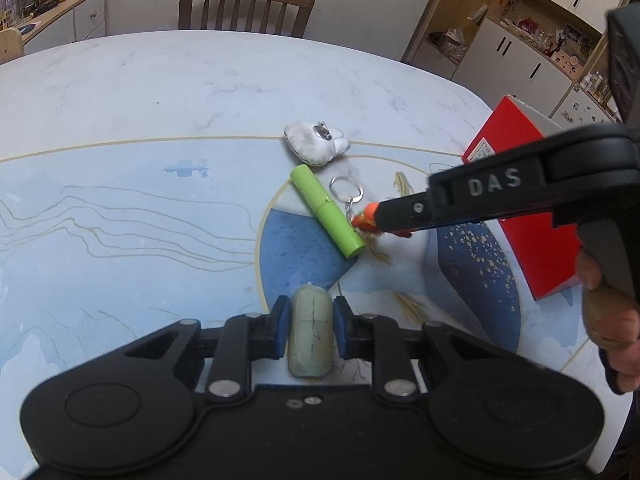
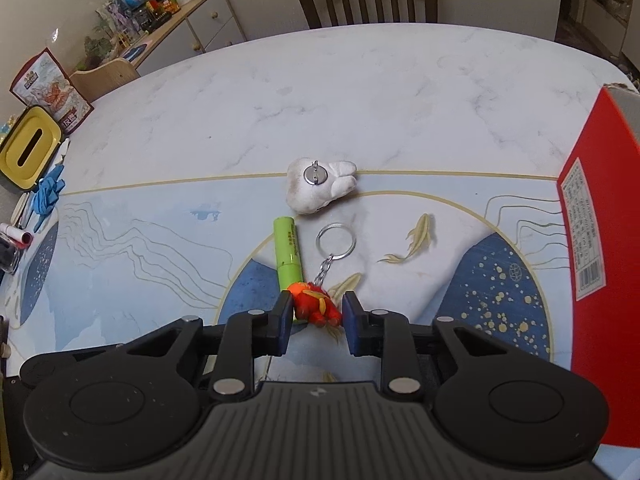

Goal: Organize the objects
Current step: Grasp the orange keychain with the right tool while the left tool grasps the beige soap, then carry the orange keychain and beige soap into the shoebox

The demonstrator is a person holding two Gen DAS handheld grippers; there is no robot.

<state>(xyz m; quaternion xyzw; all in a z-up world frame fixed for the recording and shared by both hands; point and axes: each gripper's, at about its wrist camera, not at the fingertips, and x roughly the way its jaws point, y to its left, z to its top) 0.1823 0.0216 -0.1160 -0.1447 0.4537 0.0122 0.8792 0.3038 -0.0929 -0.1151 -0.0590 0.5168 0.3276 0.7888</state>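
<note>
The left gripper (image 1: 311, 326) has its 2 blue-padded fingers (image 1: 282, 326) closed against the sides of a pale green, rounded block (image 1: 311, 336) with dark lines scored across it; what the block is cannot be made out, and its near end is hidden behind the gripper body. The right gripper (image 2: 316, 320) is down at the table with its jaws partly open around a small red and orange figure charm (image 2: 316, 304). A gap shows between the charm and the right pad, and on the left the pad is at or very near the charm, so a firm grip cannot be told. In the left wrist view the same gripper (image 1: 366, 220) comes in from the right, its tip covering most of the charm (image 1: 362, 222), with part of a hand (image 1: 612, 320) on its handle cut off at the frame edge.

A short chain runs from the charm to a silver key ring (image 2: 335, 242) lying flat on the patterned table mat (image 2: 120, 248). Just left of it lies a lime green cylinder (image 2: 288, 252), its near end hidden behind the left finger; the print on it is too small to read. Beyond both sits a white plush piece (image 2: 320, 190) with a round metal pin back facing up.

A red box (image 2: 592, 240) stands at the right edge, cut off, so its contents are not visible. At the far left sits a yellow-lidded tissue box (image 2: 28, 148) with a slot in its top, the inside dark.
</note>
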